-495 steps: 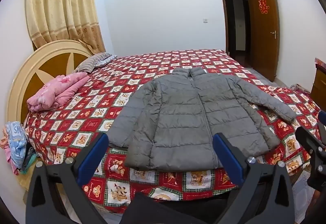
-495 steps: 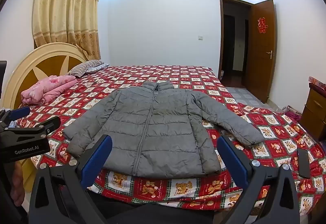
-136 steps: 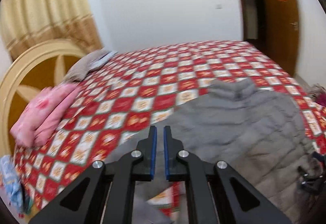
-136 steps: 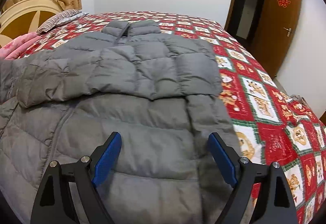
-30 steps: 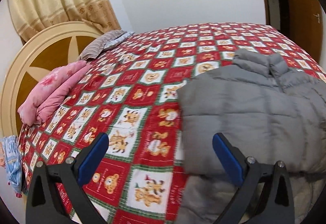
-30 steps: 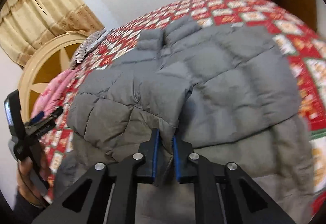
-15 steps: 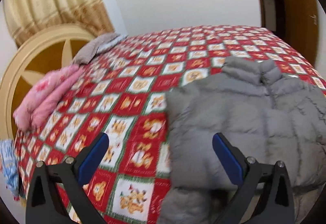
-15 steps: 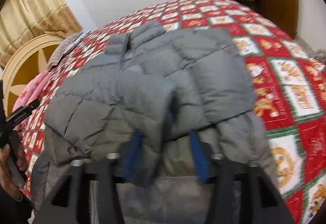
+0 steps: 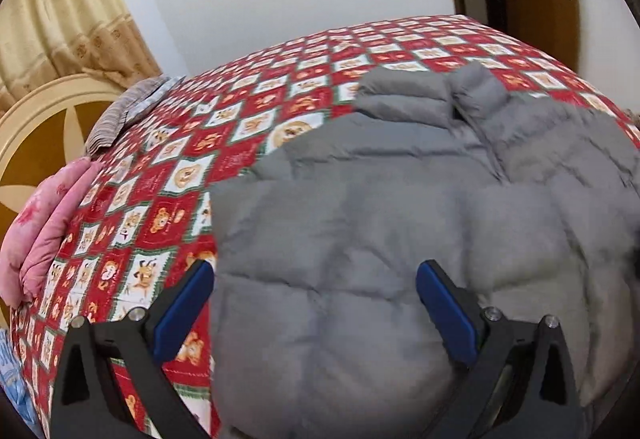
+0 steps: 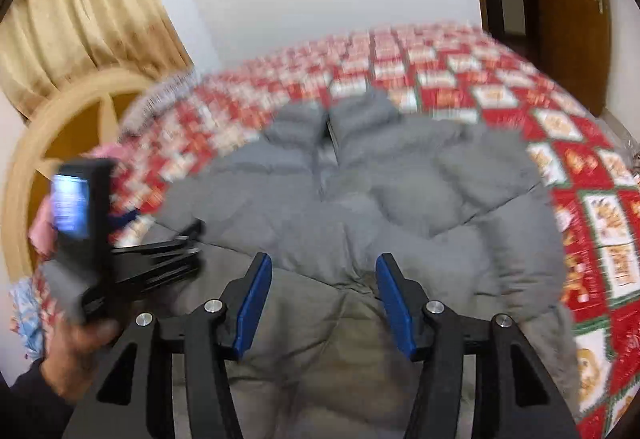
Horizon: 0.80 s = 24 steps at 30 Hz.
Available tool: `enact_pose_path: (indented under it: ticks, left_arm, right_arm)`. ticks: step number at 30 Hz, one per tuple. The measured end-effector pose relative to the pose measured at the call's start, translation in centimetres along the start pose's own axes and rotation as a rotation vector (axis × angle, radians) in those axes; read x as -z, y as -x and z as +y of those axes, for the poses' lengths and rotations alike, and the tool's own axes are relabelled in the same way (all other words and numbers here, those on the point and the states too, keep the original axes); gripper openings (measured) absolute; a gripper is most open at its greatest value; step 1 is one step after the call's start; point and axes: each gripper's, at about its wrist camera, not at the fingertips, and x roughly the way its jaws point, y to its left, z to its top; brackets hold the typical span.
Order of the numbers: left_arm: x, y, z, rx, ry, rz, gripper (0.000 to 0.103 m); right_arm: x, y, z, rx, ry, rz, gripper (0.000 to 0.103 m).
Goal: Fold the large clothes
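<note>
1. My left tool point(image 9: 314, 293) had its blue pads spread wide, empty, hovering over the near left part of the grey puffer jacket point(image 9: 400, 239), which lay on the bed point(image 9: 168, 199) with its collar toward twelve o'clock.
2. My right tool point(image 10: 320, 291) had just been opening; its pads stood apart with nothing pinched, and the jacket's folded-in sleeves lay just beyond them.
3. Only the right wrist view showed my own left hand point(image 10: 76, 351) at eight o'clock, gripping the left tool's body with its lit screen; the left wrist view showed no hand at all.
4. Only the left wrist view gave a sharp look at the pink quilt point(image 9: 44, 231) at nine o'clock and the striped pillow point(image 9: 128, 111) at ten o'clock; the right view smeared both.
5. Both views showed the curtain point(image 10: 80, 23) at eleven o'clock, the round headboard point(image 9: 48, 127) below it and the wooden door point(image 10: 568, 11) at one o'clock.
</note>
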Motion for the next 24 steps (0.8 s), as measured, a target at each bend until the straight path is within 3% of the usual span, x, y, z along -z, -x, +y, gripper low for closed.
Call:
enact_pose_path:
  ticks: [3, 9, 14, 20, 24]
  left_arm:
    - [0.7, 1.0, -1.1, 0.017, -0.056, -0.025, 0.103]
    - [1.0, 1.2, -3.0, 0.027, -0.117, -0.036, 0.103]
    - [-1.0, 1.3, -1.1, 0.003, -0.031, -0.039, 0.103]
    - [-2.5, 0.6, 0.9, -0.031, 0.018, -0.046, 0.103]
    - [-1.3, -2.3, 0.4, -0.062, -0.006, 0.017, 0.103]
  right_arm:
    - [1.6, -2.8, -0.6, 0.073, 0.027, 0.103, 0.055]
    - [4.4, -2.4, -1.7, 0.140, 0.112, 0.145, 0.054]
    - [4.1, -2.1, -1.5, 0.143, 0.117, 0.117, 0.055]
    - [2.3, 0.6, 0.5, 0.085, 0.121, -0.015, 0.055]
    - [1.6, -1.4, 0.6, 0.085, 0.106, 0.031, 0.055]
